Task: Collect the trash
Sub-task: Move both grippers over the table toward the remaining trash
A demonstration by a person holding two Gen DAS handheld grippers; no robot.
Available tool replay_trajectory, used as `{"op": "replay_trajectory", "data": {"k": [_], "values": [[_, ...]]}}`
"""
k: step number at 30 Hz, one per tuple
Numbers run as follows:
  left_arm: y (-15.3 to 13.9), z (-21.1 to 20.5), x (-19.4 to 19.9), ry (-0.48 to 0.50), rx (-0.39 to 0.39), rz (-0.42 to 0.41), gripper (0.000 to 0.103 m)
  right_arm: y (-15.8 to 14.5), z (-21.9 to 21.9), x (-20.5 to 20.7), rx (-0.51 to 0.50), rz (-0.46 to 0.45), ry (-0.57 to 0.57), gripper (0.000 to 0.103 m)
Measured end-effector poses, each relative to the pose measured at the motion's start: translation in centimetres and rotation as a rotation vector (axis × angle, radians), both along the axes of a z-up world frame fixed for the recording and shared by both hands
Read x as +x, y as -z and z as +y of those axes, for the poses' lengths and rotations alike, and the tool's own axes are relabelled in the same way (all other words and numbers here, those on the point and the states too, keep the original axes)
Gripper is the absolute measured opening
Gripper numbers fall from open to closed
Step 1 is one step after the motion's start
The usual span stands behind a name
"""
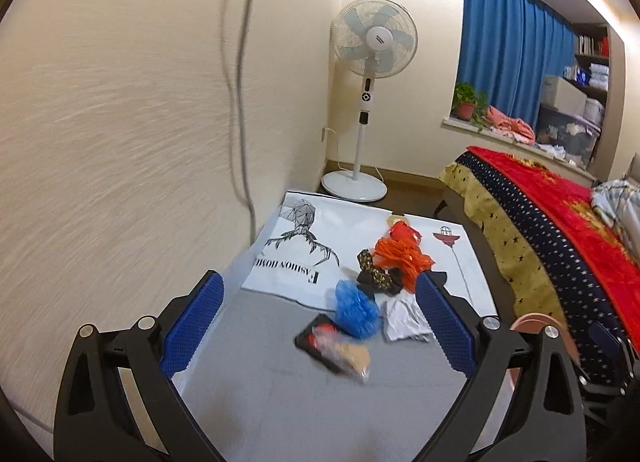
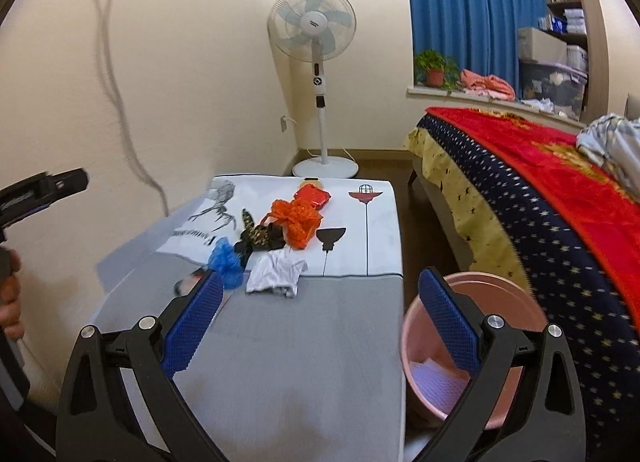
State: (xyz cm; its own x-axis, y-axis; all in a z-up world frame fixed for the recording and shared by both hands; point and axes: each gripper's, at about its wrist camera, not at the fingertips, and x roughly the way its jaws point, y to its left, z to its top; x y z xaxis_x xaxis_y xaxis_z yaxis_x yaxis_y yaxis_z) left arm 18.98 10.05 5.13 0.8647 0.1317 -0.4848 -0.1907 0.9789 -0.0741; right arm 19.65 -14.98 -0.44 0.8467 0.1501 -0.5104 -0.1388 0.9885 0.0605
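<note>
Trash lies on a low table (image 1: 260,390) (image 2: 304,342): a blue plastic bag (image 1: 356,310) (image 2: 226,260), a black and red snack wrapper (image 1: 334,344), a white crumpled paper (image 1: 404,320) (image 2: 276,274), an orange plastic bag (image 1: 404,256) (image 2: 296,222), a dark patterned wrapper (image 1: 374,274) (image 2: 258,238) and a red packet (image 2: 314,196). My left gripper (image 1: 320,298) is open and empty, just short of the wrapper and blue bag. My right gripper (image 2: 322,290) is open and empty above the table's near right part. A pink bin (image 2: 476,350) (image 1: 536,322) stands on the floor right of the table.
A white printed cloth (image 2: 360,230) covers the table's far half. A wall (image 1: 120,142) runs along the left. A standing fan (image 2: 316,62) is in the far corner. A bed (image 2: 560,202) with a red and navy blanket is on the right, beside the bin.
</note>
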Motion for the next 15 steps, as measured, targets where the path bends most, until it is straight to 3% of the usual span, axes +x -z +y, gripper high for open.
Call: {"op": "replay_trajectory", "data": {"k": [5,15], "values": [[2.1,0.1,2.4,0.014,0.02,0.032,0.093,3.8,1.9,6.2,-0.021,0.032,0.011,0.096],[4.1,1.9,5.8,-0.031,0.012,0.1,0.093,9.9,6.2,13.6,-0.09,0.077,-0.033,0.096]]}}
